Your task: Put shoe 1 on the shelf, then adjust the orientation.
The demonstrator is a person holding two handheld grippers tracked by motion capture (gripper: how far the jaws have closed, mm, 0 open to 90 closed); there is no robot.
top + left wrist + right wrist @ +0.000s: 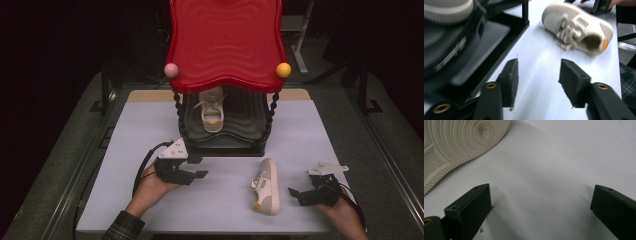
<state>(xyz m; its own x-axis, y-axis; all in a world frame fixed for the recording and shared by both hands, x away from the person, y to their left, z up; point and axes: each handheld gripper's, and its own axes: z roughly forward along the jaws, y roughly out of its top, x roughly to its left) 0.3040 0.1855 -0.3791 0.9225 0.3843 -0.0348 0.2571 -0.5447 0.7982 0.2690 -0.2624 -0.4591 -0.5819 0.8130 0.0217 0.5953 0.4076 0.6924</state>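
From above, the left gripper (200,174) sits empty by the black two-tier rack with a red wavy plastic top (226,45), the cream sneaker (265,186) lying on its side on the white table (125,150) between it and the right gripper (295,192); the left gripper view shows jaws apart, so approach squarely across the shoe's (577,27) middle; the right gripper view shows jaws wide, its ribbed sole (454,145) just ahead.

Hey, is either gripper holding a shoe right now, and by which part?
Neither. The left gripper and the right gripper are both open with only bare table between their jaws; the sneaker lies untouched.
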